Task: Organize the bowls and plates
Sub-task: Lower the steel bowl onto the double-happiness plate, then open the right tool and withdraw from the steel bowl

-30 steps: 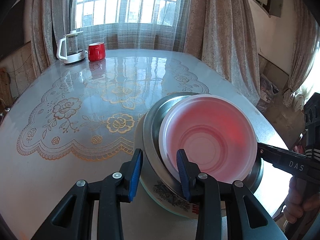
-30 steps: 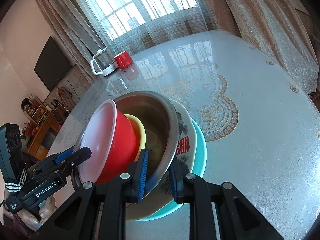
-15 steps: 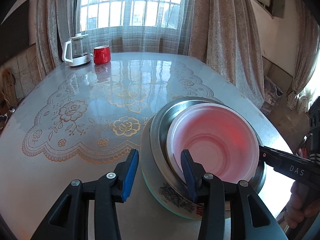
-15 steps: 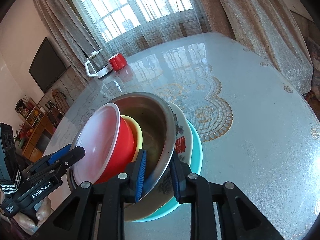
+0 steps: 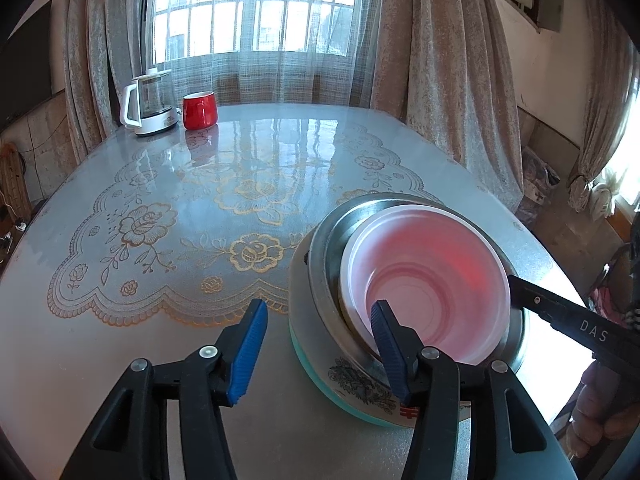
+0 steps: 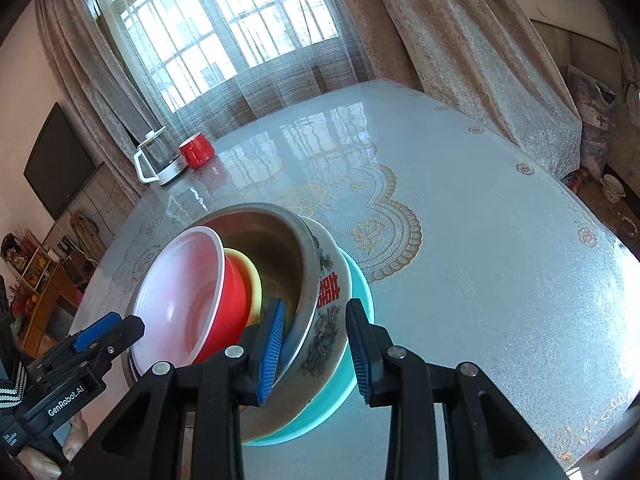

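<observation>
Left wrist view: left gripper (image 5: 318, 346), jaws just widened and holding nothing, straddles the near rim of the nested bowl stack (image 5: 400, 292) on the table (image 5: 160, 184). Right wrist view: right gripper (image 6: 316, 354), jaws just parted, loosely straddles the steel bowl (image 6: 298, 264) and floral bowl (image 6: 330, 312) rims.

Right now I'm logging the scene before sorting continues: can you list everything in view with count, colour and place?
Red bowl: 1, red with pale inside, top of the nested stack.
Yellow bowl: 1, yellow, under the red bowl.
Steel bowl: 1, silver, holding both.
Patterned dish: 1, white with flowers and a red character, under the steel bowl.
Teal plate: 1, teal, bottom of the stack.
Kettle: 1, clear and white, far table edge.
Mug: 1, red, beside the kettle.
Table: 1, pale lace-patterned cover.
Television: 1, black, on the wall.
Left gripper: jaws apart, one finger inside the stack's rims.
Right gripper: jaws apart, straddling the rims.
</observation>
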